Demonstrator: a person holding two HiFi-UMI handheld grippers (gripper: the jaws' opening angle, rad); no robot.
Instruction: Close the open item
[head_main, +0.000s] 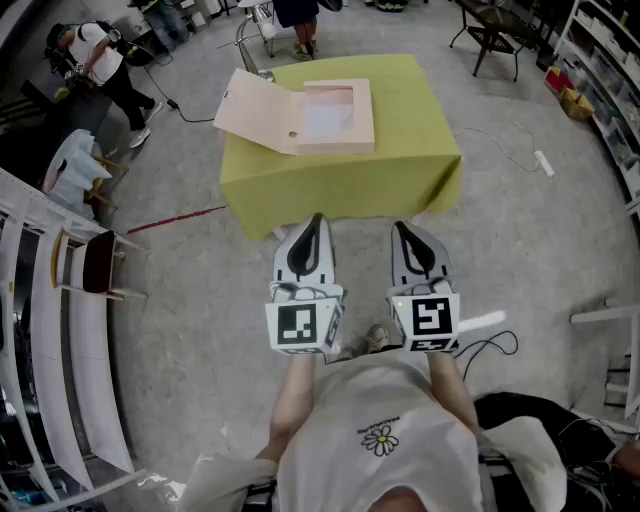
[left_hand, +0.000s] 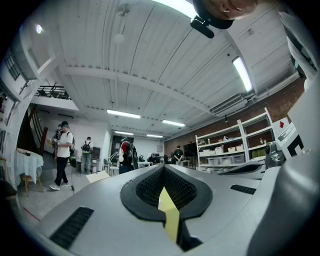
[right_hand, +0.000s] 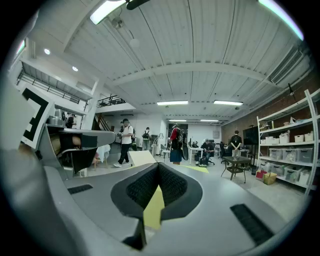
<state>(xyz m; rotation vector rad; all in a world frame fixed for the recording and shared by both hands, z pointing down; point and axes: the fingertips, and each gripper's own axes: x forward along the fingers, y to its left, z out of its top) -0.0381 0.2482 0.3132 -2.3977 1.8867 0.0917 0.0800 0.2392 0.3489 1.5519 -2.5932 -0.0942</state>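
Observation:
An open pale pink flat box (head_main: 315, 120) lies on a table under a yellow-green cloth (head_main: 400, 160), its lid (head_main: 255, 115) folded out to the left. Both grippers are held side by side, level, well short of the table's near edge. My left gripper (head_main: 316, 220) is shut with nothing between its jaws, and so is my right gripper (head_main: 400, 228). In the left gripper view the jaws (left_hand: 163, 168) meet, and the raised lid (left_hand: 97, 176) shows far off to the left. In the right gripper view the jaws (right_hand: 159, 165) also meet, with the lid (right_hand: 141, 158) just beyond them.
A wooden chair (head_main: 95, 262) and white racks stand at the left. Shelving (head_main: 610, 60) lines the right wall. A dark folding table (head_main: 495, 30) stands behind, cables lie on the floor (head_main: 500, 345), and several people (head_main: 95, 60) stand at the back.

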